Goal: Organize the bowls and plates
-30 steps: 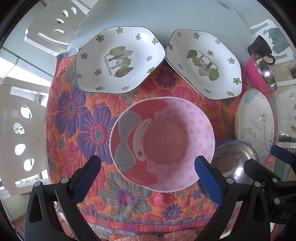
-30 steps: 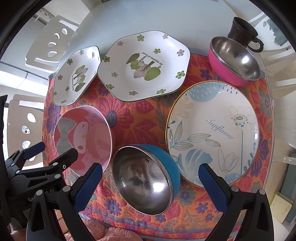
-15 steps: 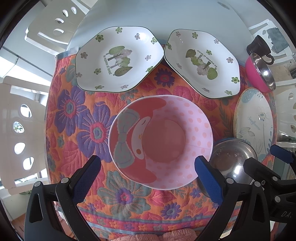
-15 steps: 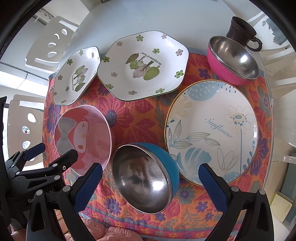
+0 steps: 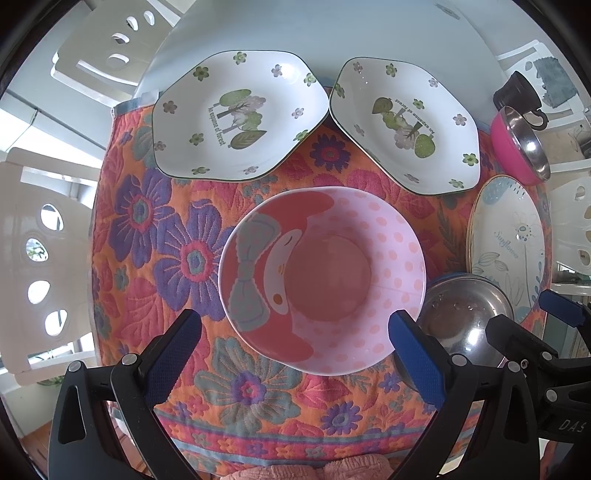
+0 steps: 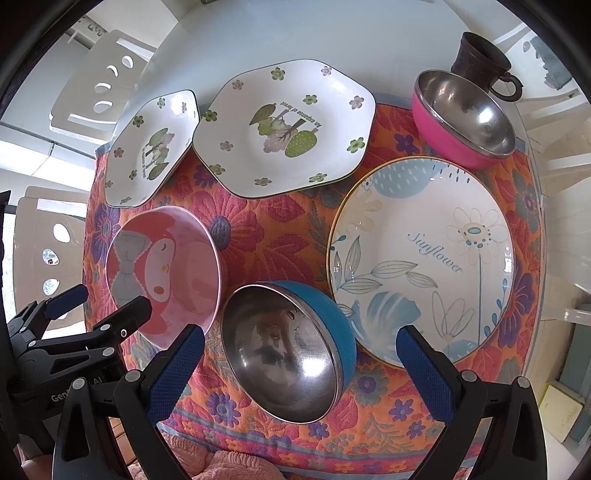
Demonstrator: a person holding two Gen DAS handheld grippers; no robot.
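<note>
A pink cartoon bowl (image 5: 321, 280) sits on the flowered quilt, between the wide-open fingers of my left gripper (image 5: 295, 332), which hovers above its near rim and is empty. Two white hexagonal flower plates (image 5: 240, 114) (image 5: 406, 125) lie behind it. My right gripper (image 6: 299, 350) is open and empty over a blue steel bowl (image 6: 284, 350). A round Sunflower plate (image 6: 421, 258) lies right of it, a pink steel bowl (image 6: 461, 118) behind. The pink cartoon bowl also shows in the right wrist view (image 6: 162, 266).
A dark mug (image 6: 476, 62) stands behind the pink steel bowl. The quilt (image 5: 147, 229) covers a pale round table (image 6: 295, 29). White plastic chairs (image 5: 33, 236) stand around it. The quilt's front edge lies just below both grippers.
Both views have crept slightly forward and down toward the bowls. Both grippers stay open and nothing on the table has moved.
</note>
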